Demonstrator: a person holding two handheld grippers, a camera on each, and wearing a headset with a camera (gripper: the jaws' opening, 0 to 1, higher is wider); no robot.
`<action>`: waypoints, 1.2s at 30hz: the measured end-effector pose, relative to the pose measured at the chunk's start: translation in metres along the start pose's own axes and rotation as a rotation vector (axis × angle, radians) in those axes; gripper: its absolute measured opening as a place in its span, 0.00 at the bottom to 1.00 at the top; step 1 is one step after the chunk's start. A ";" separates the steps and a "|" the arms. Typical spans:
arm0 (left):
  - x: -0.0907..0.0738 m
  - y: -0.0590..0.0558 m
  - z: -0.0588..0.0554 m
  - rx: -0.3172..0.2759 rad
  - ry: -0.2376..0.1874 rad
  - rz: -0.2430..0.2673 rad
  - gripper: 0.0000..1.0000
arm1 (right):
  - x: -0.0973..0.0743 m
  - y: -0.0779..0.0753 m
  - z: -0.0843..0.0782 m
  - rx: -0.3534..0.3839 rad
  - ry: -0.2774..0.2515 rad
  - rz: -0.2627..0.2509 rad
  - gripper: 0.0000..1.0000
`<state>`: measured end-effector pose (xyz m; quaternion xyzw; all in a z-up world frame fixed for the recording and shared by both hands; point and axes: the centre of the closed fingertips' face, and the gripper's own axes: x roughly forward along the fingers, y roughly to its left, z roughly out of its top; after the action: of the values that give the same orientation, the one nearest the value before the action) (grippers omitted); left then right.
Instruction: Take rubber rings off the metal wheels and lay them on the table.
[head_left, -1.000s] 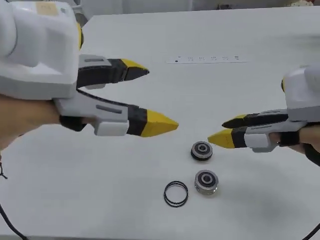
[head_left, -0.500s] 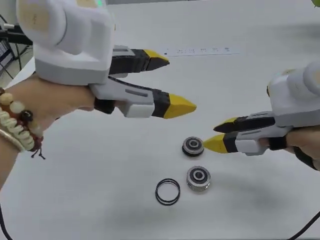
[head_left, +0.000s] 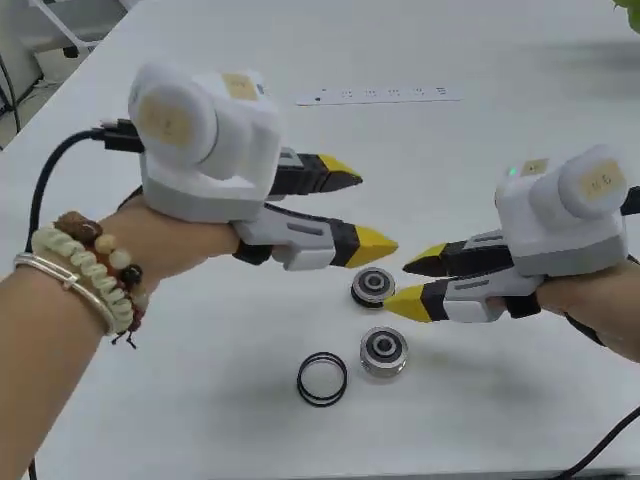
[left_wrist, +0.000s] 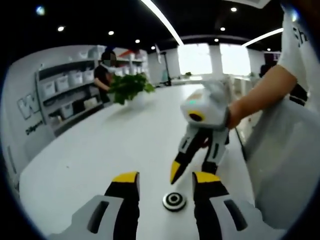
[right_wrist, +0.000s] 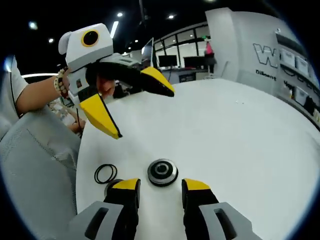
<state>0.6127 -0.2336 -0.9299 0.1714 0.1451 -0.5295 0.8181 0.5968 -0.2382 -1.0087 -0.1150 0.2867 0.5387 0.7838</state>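
A black-rimmed metal wheel (head_left: 373, 286) lies flat on the white table (head_left: 200, 400). Nearer me lies a second, silver wheel (head_left: 384, 351), with loose black rubber rings (head_left: 322, 379) just left of it. My left gripper (head_left: 365, 212) hovers open just above and left of the far wheel, which shows between its jaws as the wheel (left_wrist: 174, 201). From the right, my right gripper (head_left: 405, 284) stands open with its tips at that wheel's right side. The wheel (right_wrist: 162, 172) lies just past its jaws, the rings (right_wrist: 105, 173) to the left.
A white power strip (head_left: 380, 96) lies at the far side of the table. A black cable (head_left: 55, 170) trails off the left gripper. A potted plant (left_wrist: 130, 87) stands far along the table, with shelves and a person behind it.
The camera has shifted. My left gripper has moved right, over the far wheel. My right gripper has come down and in, its tips now beside that wheel.
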 end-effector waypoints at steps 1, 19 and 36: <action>0.002 0.003 -0.004 0.000 -0.002 0.026 0.40 | 0.001 0.000 -0.001 0.001 0.002 0.001 0.31; 0.028 -0.002 -0.062 -0.141 0.082 0.069 0.23 | 0.000 -0.001 -0.004 0.035 0.028 -0.005 0.31; 0.033 -0.007 -0.069 -0.185 0.086 0.066 0.15 | 0.007 0.002 -0.008 0.028 0.040 -0.002 0.30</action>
<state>0.6158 -0.2332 -1.0067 0.1223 0.2226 -0.4789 0.8403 0.5944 -0.2356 -1.0187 -0.1150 0.3094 0.5315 0.7800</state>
